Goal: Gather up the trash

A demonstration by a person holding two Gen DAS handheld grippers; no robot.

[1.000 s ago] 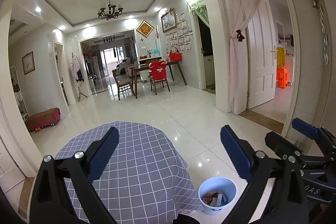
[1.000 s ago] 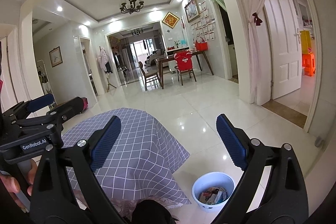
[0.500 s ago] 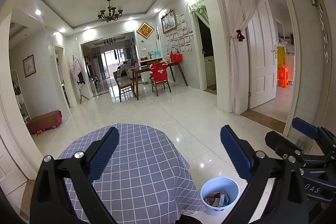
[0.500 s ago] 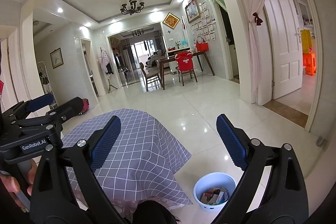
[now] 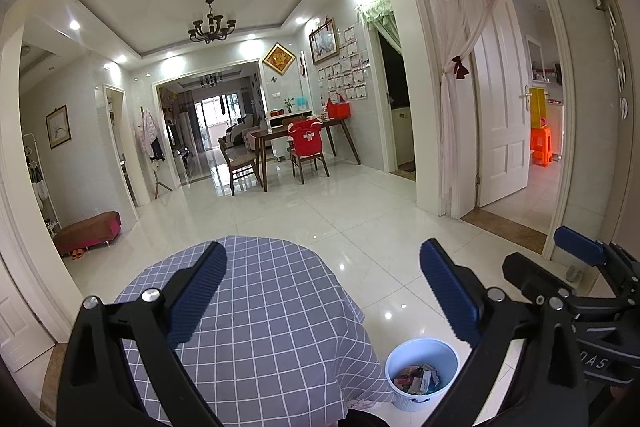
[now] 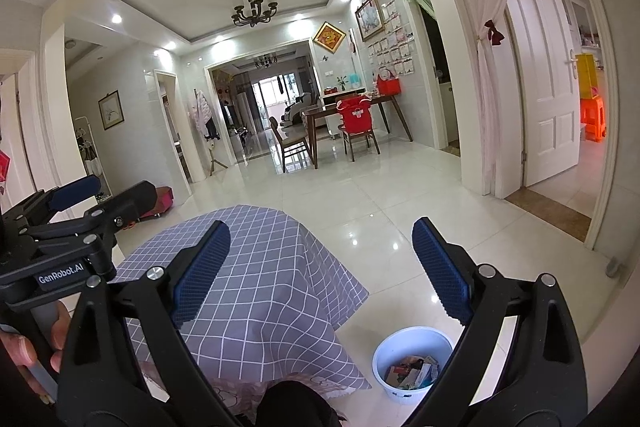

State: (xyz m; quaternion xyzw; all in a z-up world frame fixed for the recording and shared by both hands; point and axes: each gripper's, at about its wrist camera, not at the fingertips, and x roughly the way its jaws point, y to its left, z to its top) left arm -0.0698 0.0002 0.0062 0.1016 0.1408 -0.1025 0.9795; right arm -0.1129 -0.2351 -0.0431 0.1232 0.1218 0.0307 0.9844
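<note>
Trash (image 5: 418, 379) lies in the pale bin (image 5: 400, 361) on the floor just beside the checked table (image 5: 264, 311), and over the last second both views barely shifted, left gripper (image 5: 322, 301) and right gripper (image 6: 320, 275) staying spread and empty, so collecting looks finished.

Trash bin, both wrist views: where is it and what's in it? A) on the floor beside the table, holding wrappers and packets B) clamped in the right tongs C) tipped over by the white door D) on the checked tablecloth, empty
A: the white trash bin stands upright on the tiled floor next to the draped table, with mixed packaging inside, and both tongs, left and right, are open and empty.
</note>
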